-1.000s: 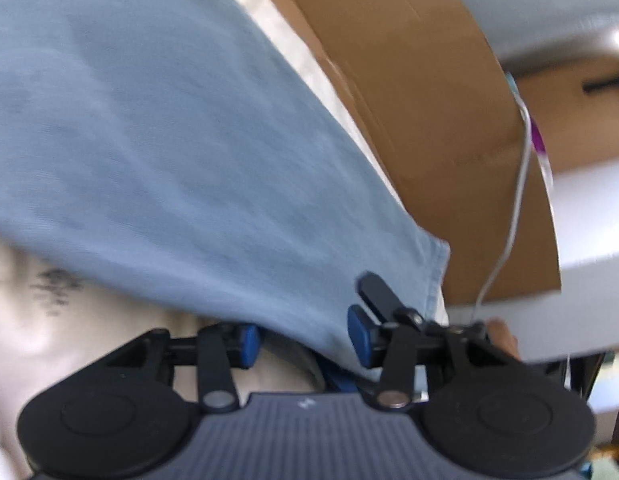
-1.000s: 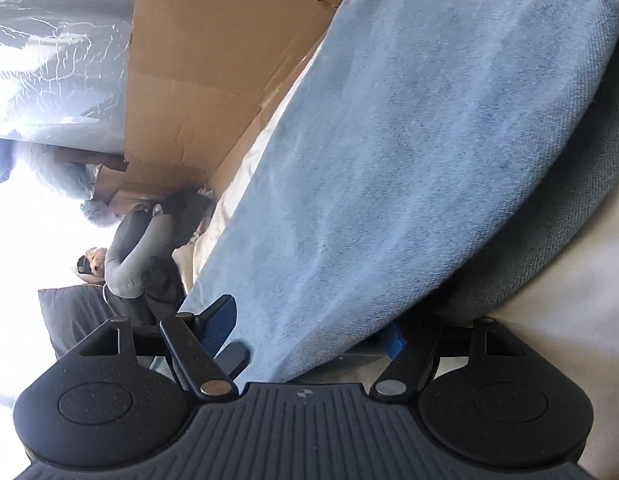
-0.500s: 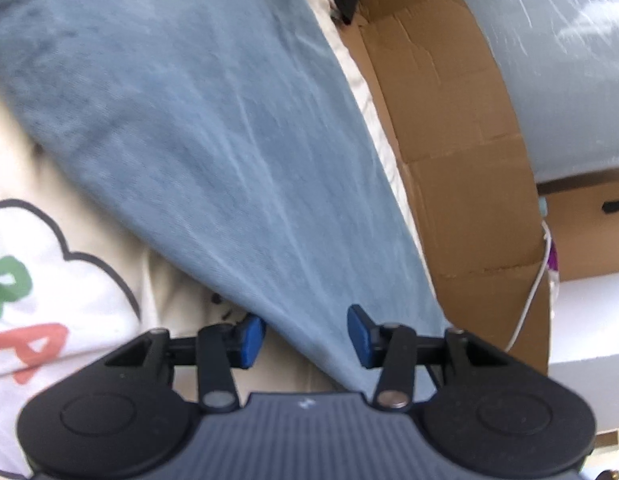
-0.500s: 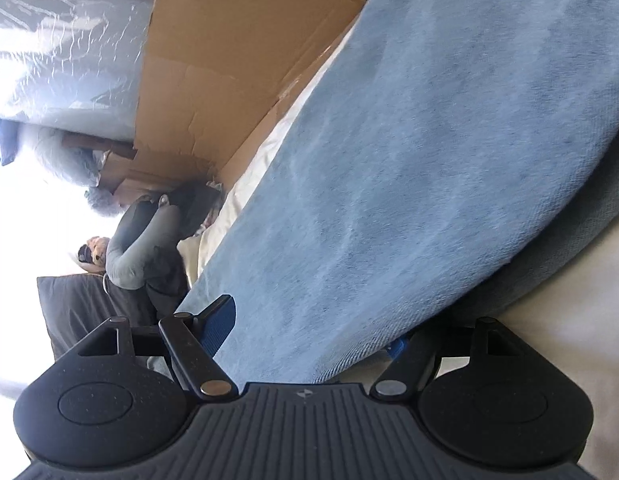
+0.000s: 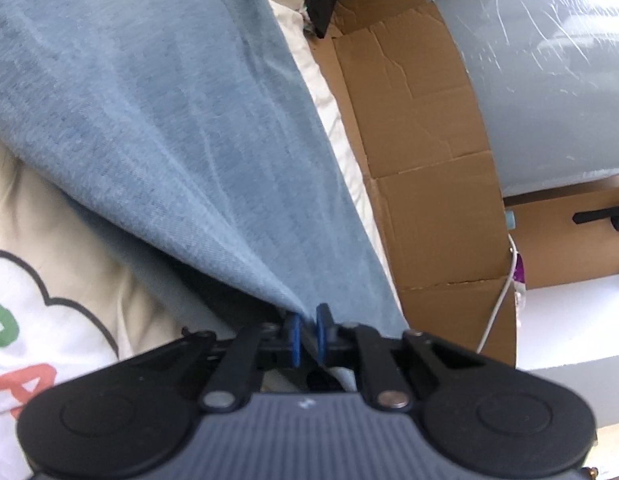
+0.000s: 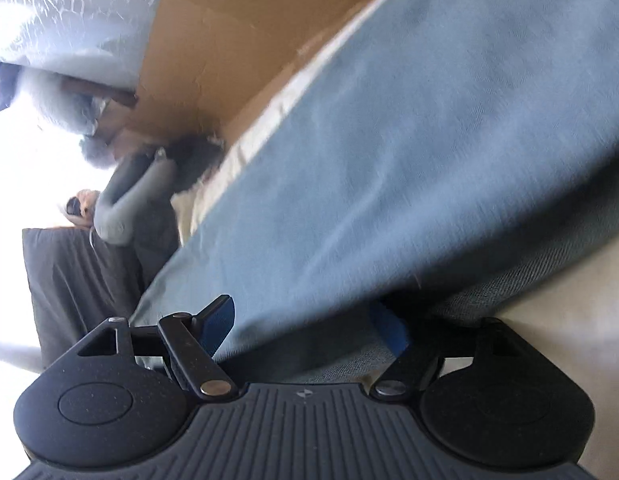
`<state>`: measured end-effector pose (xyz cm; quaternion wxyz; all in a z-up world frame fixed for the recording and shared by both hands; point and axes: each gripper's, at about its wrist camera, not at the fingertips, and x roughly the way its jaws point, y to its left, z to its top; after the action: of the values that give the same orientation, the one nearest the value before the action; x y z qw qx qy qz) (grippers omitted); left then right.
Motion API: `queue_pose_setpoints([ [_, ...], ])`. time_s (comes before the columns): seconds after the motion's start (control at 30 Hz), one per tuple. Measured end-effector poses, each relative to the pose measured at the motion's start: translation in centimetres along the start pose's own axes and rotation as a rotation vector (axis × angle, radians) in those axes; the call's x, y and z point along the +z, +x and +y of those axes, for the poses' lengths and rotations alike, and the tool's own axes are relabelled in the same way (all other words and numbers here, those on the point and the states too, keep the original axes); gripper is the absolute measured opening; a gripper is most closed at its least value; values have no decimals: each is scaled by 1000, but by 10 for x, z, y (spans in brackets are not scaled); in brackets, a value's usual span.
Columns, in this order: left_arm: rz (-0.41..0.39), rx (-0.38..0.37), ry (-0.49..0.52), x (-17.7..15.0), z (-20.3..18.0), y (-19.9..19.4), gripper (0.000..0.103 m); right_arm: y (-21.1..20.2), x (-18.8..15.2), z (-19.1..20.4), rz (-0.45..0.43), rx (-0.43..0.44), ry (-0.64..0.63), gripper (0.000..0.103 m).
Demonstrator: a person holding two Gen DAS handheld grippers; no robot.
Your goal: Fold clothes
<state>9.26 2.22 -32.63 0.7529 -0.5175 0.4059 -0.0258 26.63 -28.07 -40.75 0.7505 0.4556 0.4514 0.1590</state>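
Left wrist view: left gripper clenched on a pinch of the light blue denim garment, 2 blue pads pressed together with cloth bunched between them. Drawn taut from that pinch, fanning out far and left across most of the view. Spread over a cream bed cover, a narrow strip of it bare along the garment's right edge. Seen only here: a white printed cloth at near left, with a black cloud outline and green and red lettering, lying beside and partly under the denim. Also only here: a white cable hanging at right past the flattened cardboard, and a brown drawer front with a black handle at far right. Grey plastic-wrapped bulk beyond the cardboard.

Right wrist view: right gripper released, fingers spread wide, same denim draped over the gap, not pinched. Left blue pad in the clear; right pad half tucked under a fold. Frame blurred. Seen only here: a heap of dark and grey clothes at far left, and a dark grey cloth hanging nearer, against bright glare. Cardboard and cream cover again along the denim's left edge.
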Motion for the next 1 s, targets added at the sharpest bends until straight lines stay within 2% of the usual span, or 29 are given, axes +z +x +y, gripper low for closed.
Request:
queue_pose_setpoints([
  [0.2, 16, 27, -13, -6, 11, 3, 8, -17, -18, -20, -22, 55, 54, 77],
  [0.3, 30, 64, -22, -8, 20, 2, 17, -23, -20, -24, -37, 63, 65, 76],
  [0.37, 35, 96, -28, -10, 27, 1, 37, -25, -19, -24, -52, 57, 61, 76],
  [0.53, -8, 109, -54, -8, 39, -13, 40, -30, -13, -26, -99, 30, 65, 74],
  [0.67, -23, 150, -32, 6, 38, -26, 40, -30, -15, -28, -114, -17, 61, 57],
  [0.73, -13, 198, 23, 12, 31, -31, 40, -31, -17, -30, -123, -38, 55, 47],
  [0.77, 1, 226, 58, 15, 27, -32, 40, -31, -17, -31, -125, -53, 58, 38],
  [0.8, 18, 249, 87, 20, 25, -32, 40, -31, -18, -33, -127, -69, 61, 25],
  [0.9, 83, 307, 182, 25, 16, -36, 41, -33, -20, -37, -137, -96, 77, 4],
  [0.93, 117, 326, 236, 26, 10, -36, 41, -34, -21, -38, -142, -89, 88, 4],
  [1.0, 177, 339, 262, 30, 3, -32, 40, -35, -23, -33, -153, -114, 55, 3],
])
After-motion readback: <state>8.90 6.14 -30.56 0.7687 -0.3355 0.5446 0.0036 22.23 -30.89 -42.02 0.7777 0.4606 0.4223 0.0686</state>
